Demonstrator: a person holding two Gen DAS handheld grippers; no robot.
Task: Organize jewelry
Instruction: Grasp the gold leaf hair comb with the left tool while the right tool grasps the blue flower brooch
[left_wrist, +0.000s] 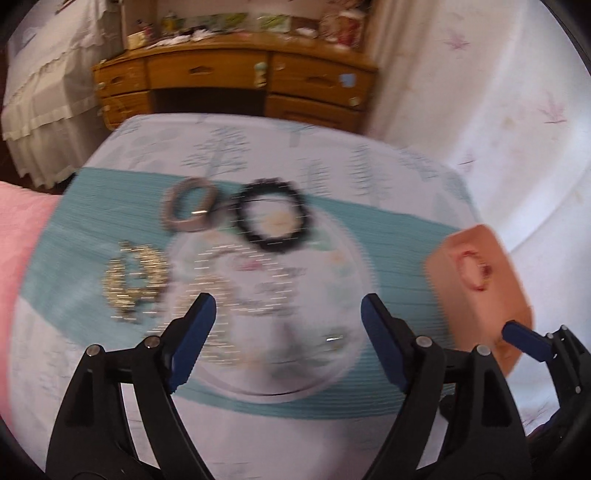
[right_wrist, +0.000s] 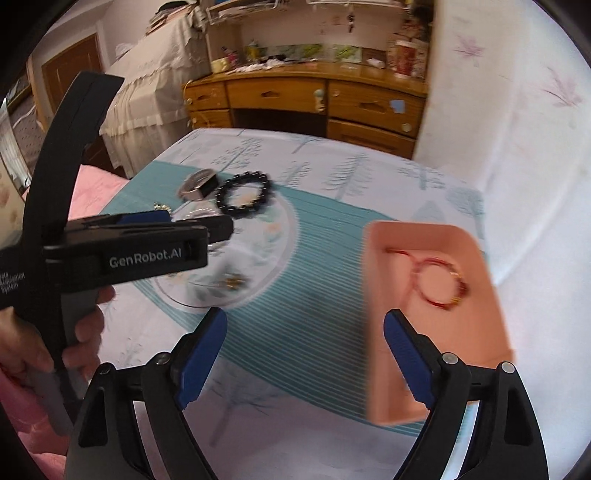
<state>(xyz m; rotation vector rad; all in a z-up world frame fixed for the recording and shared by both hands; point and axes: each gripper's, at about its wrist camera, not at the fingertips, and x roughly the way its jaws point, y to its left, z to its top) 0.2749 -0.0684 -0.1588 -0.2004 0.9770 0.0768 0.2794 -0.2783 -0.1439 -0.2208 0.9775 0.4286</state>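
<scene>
A pink box (right_wrist: 436, 317) stands on the right of the teal mat (right_wrist: 314, 295) with a red string bracelet (right_wrist: 439, 282) inside; it also shows in the left wrist view (left_wrist: 476, 291). A clear round plate (left_wrist: 266, 314) holds small gold pieces. A black bead bracelet (left_wrist: 273, 218), a beige bangle (left_wrist: 190, 208) and a gold chain (left_wrist: 135, 280) lie around its far and left rim. My left gripper (left_wrist: 288, 321) is open and empty above the plate. My right gripper (right_wrist: 306, 354) is open and empty, its right finger at the box's near left wall.
The mat lies on a table with a tree-print cloth (right_wrist: 332, 162). A wooden desk (right_wrist: 306, 99) stands beyond it. A white floral curtain (right_wrist: 517, 129) hangs at the right. Pink bedding (left_wrist: 14, 240) lies at the left.
</scene>
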